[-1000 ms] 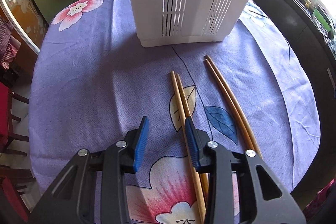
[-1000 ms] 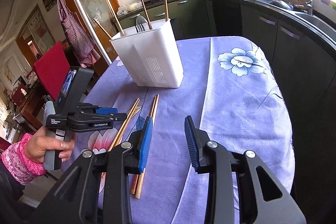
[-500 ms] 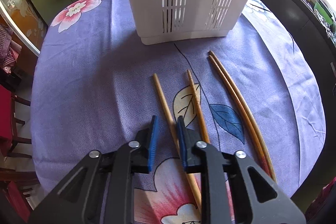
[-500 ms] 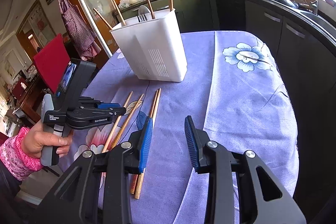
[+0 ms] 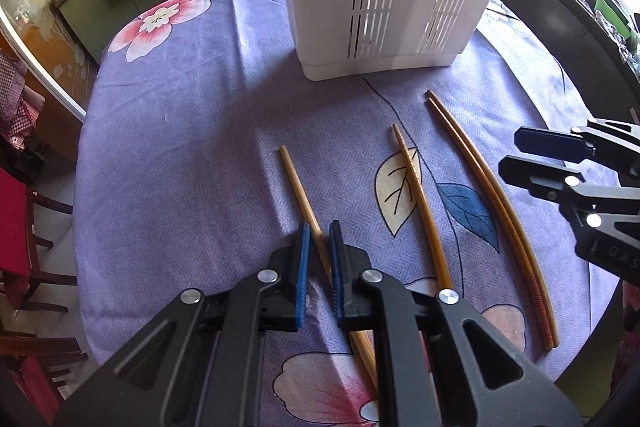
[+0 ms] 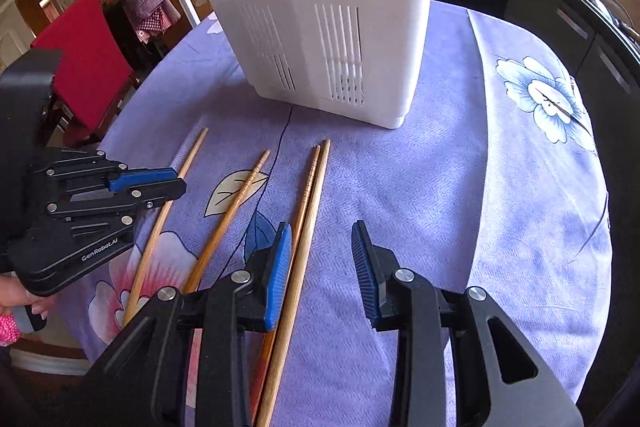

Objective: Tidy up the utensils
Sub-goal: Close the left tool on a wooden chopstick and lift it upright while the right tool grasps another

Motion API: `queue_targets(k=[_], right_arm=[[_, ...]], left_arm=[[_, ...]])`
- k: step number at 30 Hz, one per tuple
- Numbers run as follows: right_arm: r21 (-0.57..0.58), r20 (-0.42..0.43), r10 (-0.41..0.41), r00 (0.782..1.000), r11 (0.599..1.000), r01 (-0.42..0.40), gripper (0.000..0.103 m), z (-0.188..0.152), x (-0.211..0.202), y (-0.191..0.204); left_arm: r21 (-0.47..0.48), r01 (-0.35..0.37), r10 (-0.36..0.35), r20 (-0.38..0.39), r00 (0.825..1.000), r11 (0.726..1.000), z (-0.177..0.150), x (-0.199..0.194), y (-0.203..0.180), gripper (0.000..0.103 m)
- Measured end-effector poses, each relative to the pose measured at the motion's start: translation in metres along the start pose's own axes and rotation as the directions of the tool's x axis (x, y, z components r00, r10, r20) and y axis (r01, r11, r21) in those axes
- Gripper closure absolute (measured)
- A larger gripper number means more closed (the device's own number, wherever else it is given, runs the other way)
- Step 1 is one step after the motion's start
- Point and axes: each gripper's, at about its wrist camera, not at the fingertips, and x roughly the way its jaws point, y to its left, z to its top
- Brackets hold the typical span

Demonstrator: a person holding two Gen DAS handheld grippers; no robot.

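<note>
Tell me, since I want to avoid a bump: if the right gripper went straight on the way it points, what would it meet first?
Most likely the purple tablecloth, just right of the paired chopsticks; the right gripper is open and aims steeply down. The white utensil holder stands farther on, though depth is unclear.

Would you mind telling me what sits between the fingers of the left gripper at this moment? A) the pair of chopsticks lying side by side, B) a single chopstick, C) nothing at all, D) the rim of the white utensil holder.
B: in the left wrist view the left gripper has its blue pads nearly together around the leftmost chopstick, apart from the middle chopstick and the pair.
</note>
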Motion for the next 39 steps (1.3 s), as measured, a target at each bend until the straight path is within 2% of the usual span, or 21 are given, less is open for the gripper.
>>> queue_targets(k=[6, 10, 14, 17, 19, 22, 27, 34, 39], right_arm=[[-0.032, -0.033, -0.067, 0.997, 0.997, 0.066, 0.071, 0.004, 0.015, 0.003], [-0.04, -0.024, -0.104, 0.994, 0.994, 0.103, 0.071, 0.006, 0.016, 0.003], [-0.03, -0.023, -0.072, 0.997, 0.997, 0.072, 0.071, 0.002, 0.013, 0.003], [-0.044, -0.027, -0.075, 0.997, 0.996, 0.074, 0.071, 0.002, 0.015, 0.005], [-0.033, -0.022, -0.109, 0.994, 0.994, 0.108, 0.071, 0.003, 0.013, 0.003], [-0.024, -0.013, -0.088, 0.996, 0.996, 0.088, 0.071, 0.003, 0.008, 0.003], [-0.049, -0.042, -0.1, 0.994, 0.994, 0.098, 0.071, 0.004, 0.018, 0.007], [-0.063, -0.045, -0.117, 0.992, 0.991, 0.114, 0.075, 0.009, 0.026, 0.016], [-0.053, -0.055, -0.098, 0.994, 0.994, 0.095, 0.08, 0.016, 0.028, 0.018]], left_arm=[[0.031, 0.011, -0.012, 0.019, 1.0, 0.999, 0.001, 0.001, -0.006, 0.094], [0.045, 0.013, -0.014, 0.028, 1.0, 0.999, 0.001, 0.0, -0.007, 0.094], [0.052, 0.019, -0.021, 0.026, 0.999, 0.998, 0.0, 0.0, -0.007, 0.094], [0.057, 0.018, -0.019, 0.026, 0.999, 0.998, 0.0, 0.0, -0.007, 0.094], [0.058, 0.02, -0.021, 0.026, 0.999, 0.998, 0.0, -0.001, -0.007, 0.094], [0.06, 0.02, -0.022, 0.028, 0.999, 0.998, 0.0, 0.0, -0.007, 0.094], [0.06, 0.023, -0.025, 0.027, 0.999, 0.998, 0.0, 0.0, -0.007, 0.094], [0.05, 0.031, -0.032, 0.017, 0.999, 0.998, 0.002, 0.0, -0.006, 0.094], [0.042, 0.044, -0.044, 0.009, 0.999, 0.998, 0.004, 0.002, -0.008, 0.094]])
